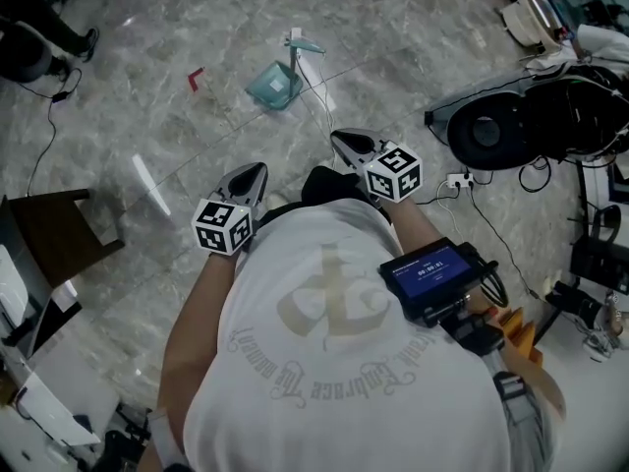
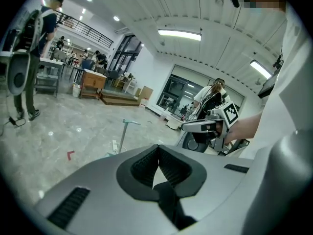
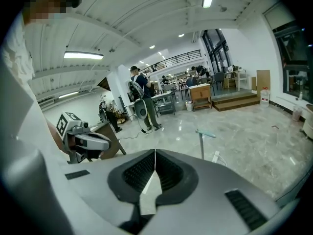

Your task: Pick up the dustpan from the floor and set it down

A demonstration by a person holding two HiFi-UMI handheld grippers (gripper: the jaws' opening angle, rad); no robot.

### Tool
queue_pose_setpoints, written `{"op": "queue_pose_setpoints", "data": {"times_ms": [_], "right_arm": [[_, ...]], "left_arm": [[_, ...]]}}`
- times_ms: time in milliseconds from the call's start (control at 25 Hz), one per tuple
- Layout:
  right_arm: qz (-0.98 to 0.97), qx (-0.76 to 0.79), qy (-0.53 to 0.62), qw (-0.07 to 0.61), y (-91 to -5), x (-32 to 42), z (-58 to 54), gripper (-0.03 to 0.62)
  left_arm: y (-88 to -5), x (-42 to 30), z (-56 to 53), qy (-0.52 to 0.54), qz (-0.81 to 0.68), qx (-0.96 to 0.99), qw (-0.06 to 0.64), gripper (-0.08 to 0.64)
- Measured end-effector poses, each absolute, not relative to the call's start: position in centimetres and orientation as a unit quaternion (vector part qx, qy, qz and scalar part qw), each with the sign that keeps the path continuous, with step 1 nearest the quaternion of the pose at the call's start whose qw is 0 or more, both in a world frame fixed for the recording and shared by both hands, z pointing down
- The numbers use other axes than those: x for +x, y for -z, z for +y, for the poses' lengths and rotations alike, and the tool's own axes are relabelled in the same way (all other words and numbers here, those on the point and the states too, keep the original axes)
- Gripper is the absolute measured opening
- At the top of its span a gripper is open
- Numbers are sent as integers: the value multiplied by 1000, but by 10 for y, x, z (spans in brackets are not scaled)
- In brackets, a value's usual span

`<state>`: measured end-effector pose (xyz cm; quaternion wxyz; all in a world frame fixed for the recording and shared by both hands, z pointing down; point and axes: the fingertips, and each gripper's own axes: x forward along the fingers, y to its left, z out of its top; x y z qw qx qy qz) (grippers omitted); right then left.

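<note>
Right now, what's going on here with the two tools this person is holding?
A person is holding the left hand-held gripper and the right hand-held gripper out in front. Both have their jaws closed with nothing between them. The teal dustpan sits on the marble floor ahead, untouched. Neither gripper is at it, so the pick-up has not begun.

Dustpan (image 1: 274,85) on floor (image 1: 413,37), ahead of left gripper (image 1: 257,170), right gripper (image 1: 339,138).

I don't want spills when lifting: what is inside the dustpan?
From the head view, the dustpan shows only its bare teal inside, no visible debris. Fine dust is too small to tell; in both gripper views its inside is covered.
</note>
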<state>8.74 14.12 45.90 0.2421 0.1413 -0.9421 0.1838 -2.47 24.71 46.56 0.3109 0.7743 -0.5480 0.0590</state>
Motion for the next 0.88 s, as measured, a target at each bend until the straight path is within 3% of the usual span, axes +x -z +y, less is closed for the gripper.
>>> {"op": "queue_pose_setpoints", "data": {"times_ms": [880], "right_arm": [[-941, 90, -199, 258, -479, 20, 96, 18]], "left_arm": [[-472, -91, 219, -54, -602, 727, 326, 12]]}}
